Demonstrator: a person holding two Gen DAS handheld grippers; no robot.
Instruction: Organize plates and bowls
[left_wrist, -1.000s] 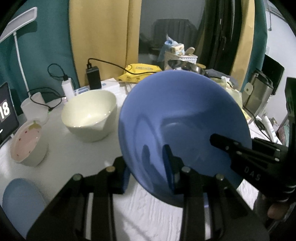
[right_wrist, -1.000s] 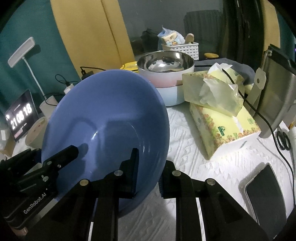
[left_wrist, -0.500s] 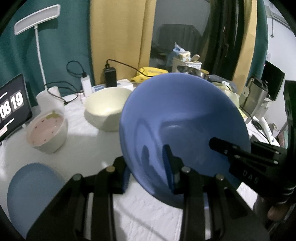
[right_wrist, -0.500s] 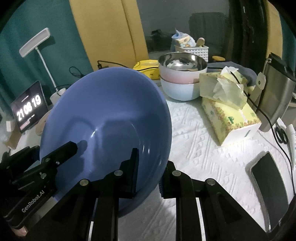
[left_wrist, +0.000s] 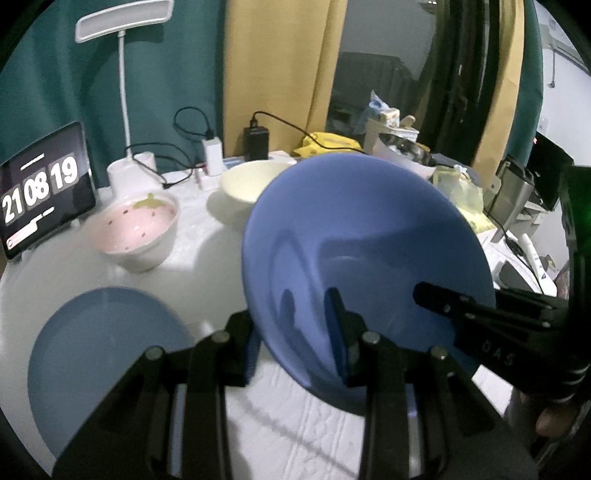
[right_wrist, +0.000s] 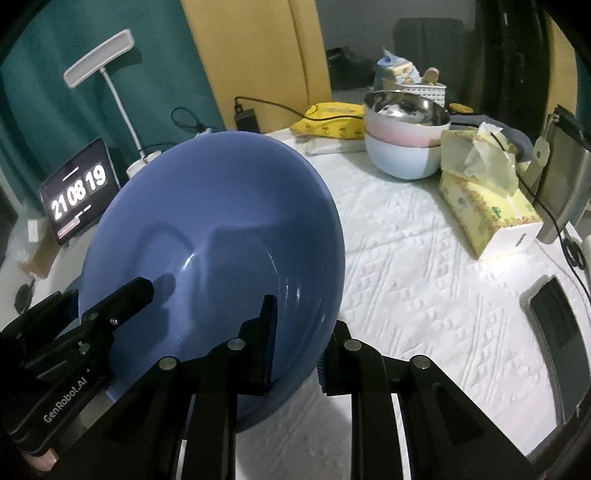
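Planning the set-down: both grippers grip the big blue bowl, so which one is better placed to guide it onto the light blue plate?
Left, probably. The left hand-held gripper clamps the blue bowl on the side toward the light blue plate; the right hand-held gripper faces the tissue box.

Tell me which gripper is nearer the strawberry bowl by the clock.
Left. The left gripper holds the big blue bowl's rim on the side toward the strawberry bowl; the right gripper grips the opposite rim, farther off.
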